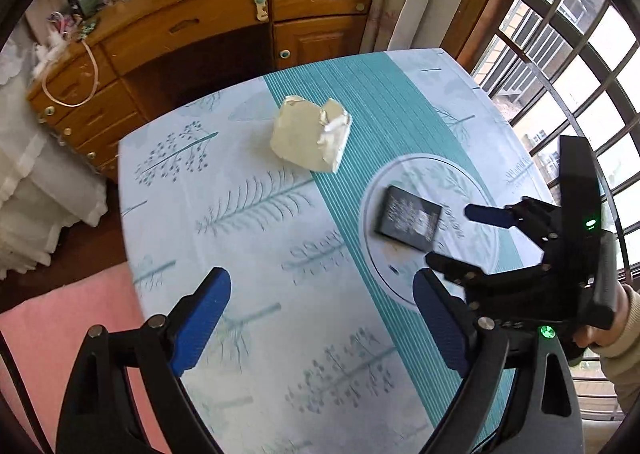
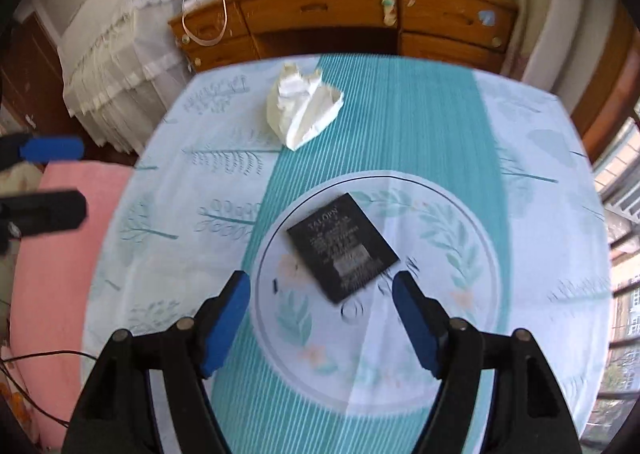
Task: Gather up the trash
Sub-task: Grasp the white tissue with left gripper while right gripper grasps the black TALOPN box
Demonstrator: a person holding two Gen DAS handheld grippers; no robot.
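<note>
My left gripper hangs over the near part of the table, its 2 blue fingers spread wide with only tablecloth between them. My right gripper is spread too, nothing pinched, its pads either side of the near corner of a flat black packet without touching it. That packet lies tilted inside the round printed ring on the cloth, and from my left camera it sits just beyond my right gripper's fingertips. Farther off, on the edge of the teal stripe, a crumpled white paper bag lies apart from the packet. Beyond the table stands a wooden dresser, cluttered on top; a barred window is on the right.
</note>
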